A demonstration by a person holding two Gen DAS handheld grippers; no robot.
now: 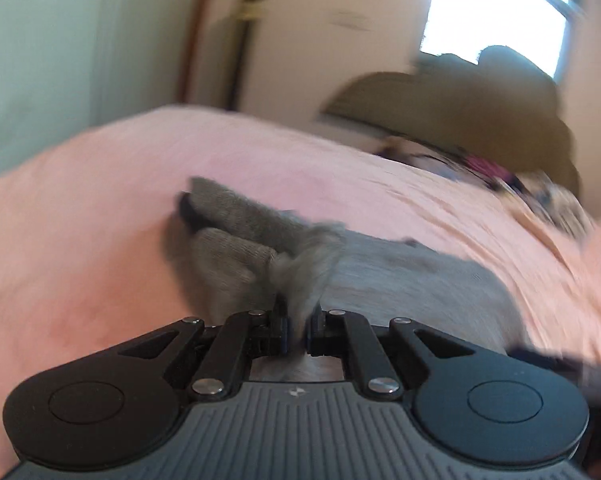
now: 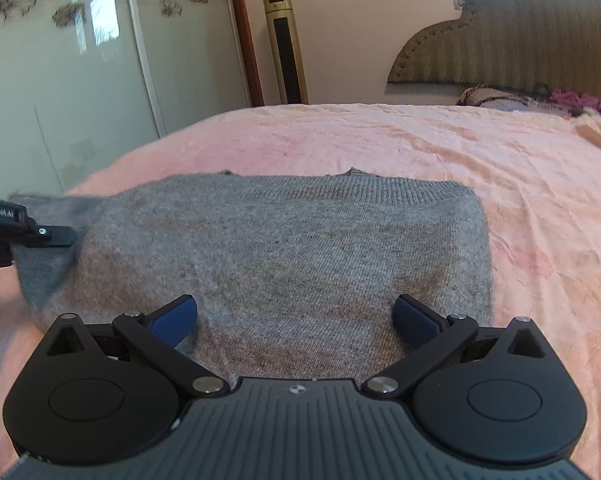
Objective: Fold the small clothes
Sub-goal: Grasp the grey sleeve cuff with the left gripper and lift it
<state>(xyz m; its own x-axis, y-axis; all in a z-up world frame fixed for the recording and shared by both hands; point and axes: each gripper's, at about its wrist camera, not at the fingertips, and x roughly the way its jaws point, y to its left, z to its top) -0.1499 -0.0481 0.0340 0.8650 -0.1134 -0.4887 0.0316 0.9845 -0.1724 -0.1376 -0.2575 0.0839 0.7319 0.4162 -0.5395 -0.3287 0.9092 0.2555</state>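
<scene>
Our left tongs [image 1: 297,322] are clenched on a bunched fold of the grey knitted sweater [image 2: 284,248], the wool pinched tight between the two pads and pulled up off the bed. In the right wrist view the same tongs show at the far left edge, gripping the sweater's left side, which lifts in a blurred flap. Our right tongs [image 2: 295,314] stand released, their blue pads [image 2: 172,316] spread wide just over the near part of the sweater, with nothing between them. The sweater lies flat on the pink bedsheet [image 2: 520,184], its ribbed neckline on the far side and its right side folded in to a straight edge. In the left wrist view a sleeve [image 1: 228,208] trails away to the far left across the sheet. Beyond the bed, a padded olive headboard [image 2: 512,52] stands at the far right, a gold tower fan [image 2: 285,44] against the far wall, and a glass wardrobe door [image 2: 80,60] at the left.
</scene>
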